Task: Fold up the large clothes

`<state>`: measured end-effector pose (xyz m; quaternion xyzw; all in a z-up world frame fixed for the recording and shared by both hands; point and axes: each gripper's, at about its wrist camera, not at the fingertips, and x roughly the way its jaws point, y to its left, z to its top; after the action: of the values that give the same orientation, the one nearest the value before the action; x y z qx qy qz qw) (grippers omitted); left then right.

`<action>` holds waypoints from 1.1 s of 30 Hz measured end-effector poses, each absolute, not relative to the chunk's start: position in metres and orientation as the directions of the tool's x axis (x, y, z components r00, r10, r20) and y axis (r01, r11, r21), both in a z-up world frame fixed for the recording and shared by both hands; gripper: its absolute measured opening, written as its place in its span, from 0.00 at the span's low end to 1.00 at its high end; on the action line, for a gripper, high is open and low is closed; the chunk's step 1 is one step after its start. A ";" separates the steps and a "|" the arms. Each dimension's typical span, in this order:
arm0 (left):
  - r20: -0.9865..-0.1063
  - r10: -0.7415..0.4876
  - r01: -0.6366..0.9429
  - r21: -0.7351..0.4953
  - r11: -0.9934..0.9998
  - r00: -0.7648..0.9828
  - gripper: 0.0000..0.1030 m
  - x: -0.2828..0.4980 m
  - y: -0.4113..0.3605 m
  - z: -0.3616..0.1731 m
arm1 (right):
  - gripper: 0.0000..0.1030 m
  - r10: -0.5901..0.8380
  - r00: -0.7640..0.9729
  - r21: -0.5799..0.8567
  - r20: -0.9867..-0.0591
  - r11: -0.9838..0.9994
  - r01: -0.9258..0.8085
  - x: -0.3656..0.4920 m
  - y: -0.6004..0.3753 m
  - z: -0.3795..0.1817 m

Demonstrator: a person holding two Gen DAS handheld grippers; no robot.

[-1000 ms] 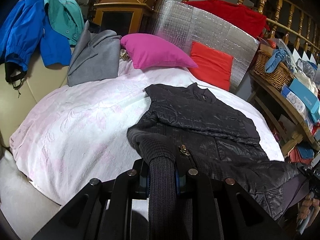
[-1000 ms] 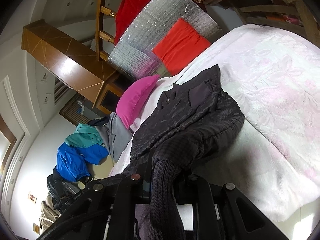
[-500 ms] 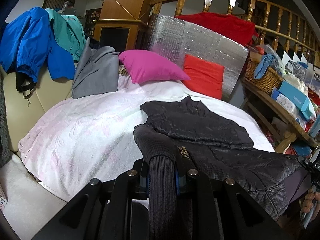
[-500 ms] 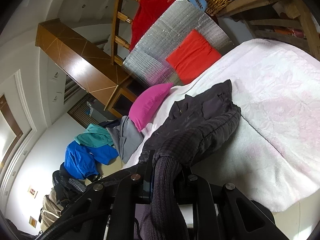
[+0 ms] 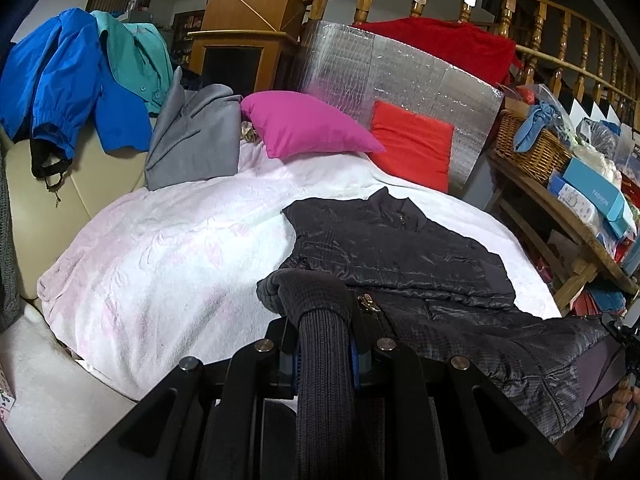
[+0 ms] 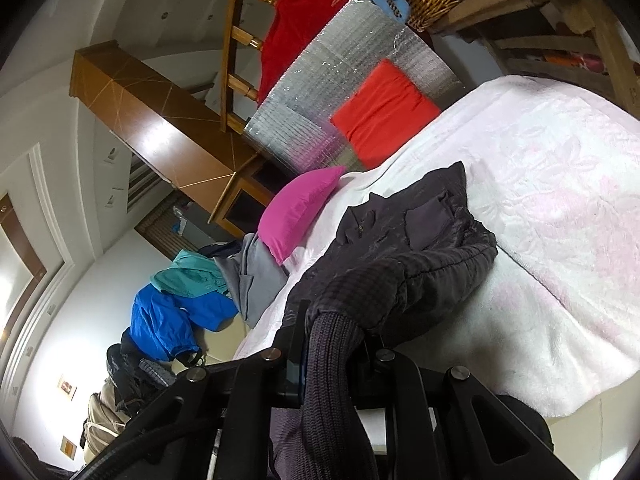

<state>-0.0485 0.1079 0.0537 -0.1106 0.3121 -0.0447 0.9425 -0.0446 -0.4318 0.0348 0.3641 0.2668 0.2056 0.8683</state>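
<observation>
Spread over the white blanket [image 5: 168, 264] of the bed: dark quilted jacket [image 5: 400, 256], collar toward the pillows, lower part lifted off the near edge. Mid-fold, by the look of it, hem being carried up toward the collar. Left tongs [image 5: 324, 344] clenched on the ribbed hem at one corner; right tongs [image 6: 332, 344] clenched on the ribbed hem at the other. Next, probably: both corners forward together, level, laid down near the shoulders, then let go. Nearby but well apart from the jacket: magenta pillow [image 5: 308, 124], red cushion [image 5: 412, 144], grey garment [image 5: 192, 136]. Nothing lying across the fold path.
</observation>
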 end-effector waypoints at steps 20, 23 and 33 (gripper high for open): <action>-0.592 -0.129 0.014 -0.195 0.981 0.796 0.18 -0.023 0.097 0.055 | 0.15 0.553 0.766 0.729 -0.329 0.664 -0.166 -0.017 -0.427 0.039; -0.603 -0.108 0.001 -0.174 0.985 0.790 0.18 -0.014 0.093 0.055 | 0.15 0.554 0.765 0.732 -0.328 0.661 -0.165 -0.007 -0.426 0.040; -0.613 -0.081 -0.022 -0.158 0.987 0.786 0.18 0.004 0.091 0.052 | 0.15 0.540 0.767 0.728 -0.346 0.671 -0.143 0.024 -0.422 0.046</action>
<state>0.0044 0.0911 0.0520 -0.0784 0.3268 -0.0155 0.9417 0.0239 -0.4219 0.0462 0.3553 0.2789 0.1961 0.8704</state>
